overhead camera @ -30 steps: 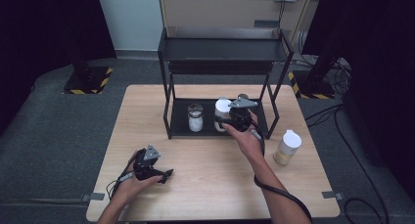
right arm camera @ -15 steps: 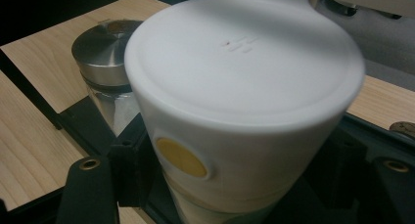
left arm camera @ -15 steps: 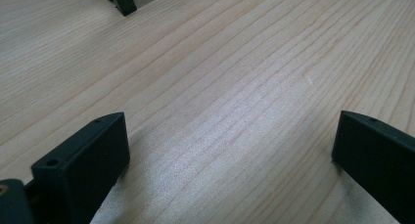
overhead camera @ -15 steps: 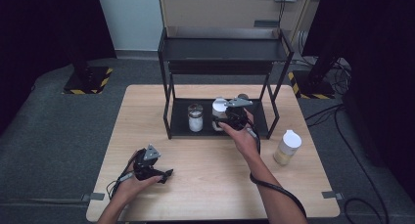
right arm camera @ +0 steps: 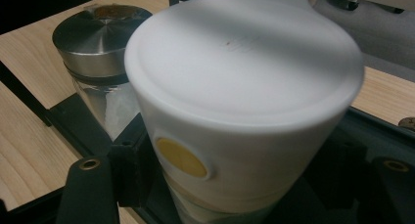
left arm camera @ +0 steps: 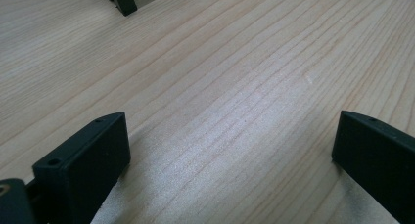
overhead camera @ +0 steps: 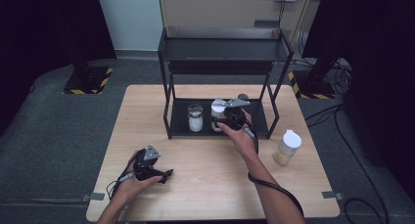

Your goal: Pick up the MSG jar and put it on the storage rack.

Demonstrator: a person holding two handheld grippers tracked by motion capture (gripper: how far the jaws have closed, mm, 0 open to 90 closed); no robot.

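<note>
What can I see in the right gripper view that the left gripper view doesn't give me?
The right gripper view has a white lidded container held between its tongs, with a small yellow dot on its side, and a glass jar with a metal lid beside it on a black shelf. The left gripper view has open tongs over bare wood, with a black rack foot at the top. Both share the wooden table.
</note>
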